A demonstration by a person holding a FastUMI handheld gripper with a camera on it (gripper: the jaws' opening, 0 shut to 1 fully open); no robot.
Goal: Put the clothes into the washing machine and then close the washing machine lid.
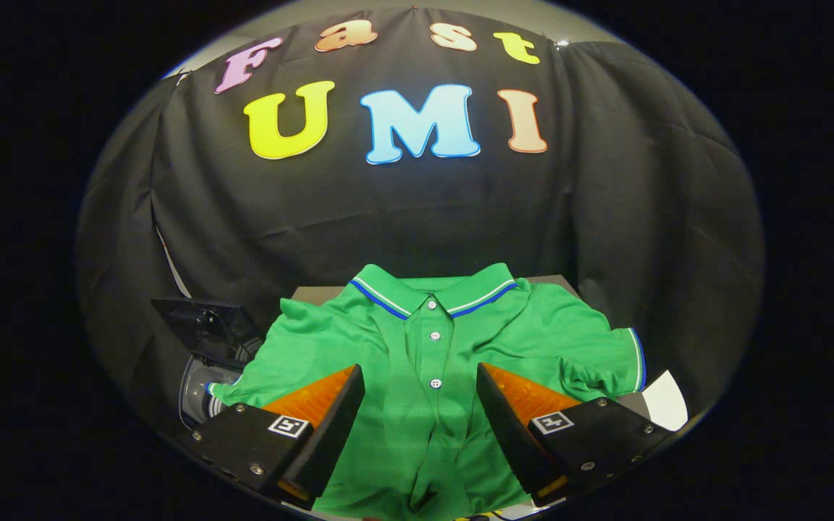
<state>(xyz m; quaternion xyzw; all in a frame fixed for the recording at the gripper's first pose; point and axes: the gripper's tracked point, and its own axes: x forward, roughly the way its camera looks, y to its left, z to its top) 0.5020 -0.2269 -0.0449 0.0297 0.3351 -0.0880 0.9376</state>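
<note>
One green polo shirt (439, 347) lies flat between and beyond the spread-apart fingers of the hand-held gripper (420, 394), collar farthest away, washing machine (203, 362) off left.

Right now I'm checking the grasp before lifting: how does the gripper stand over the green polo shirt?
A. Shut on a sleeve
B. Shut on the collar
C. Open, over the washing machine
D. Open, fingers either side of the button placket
D: the gripper is open, its fingers flanking the button placket of the green polo shirt.
</note>
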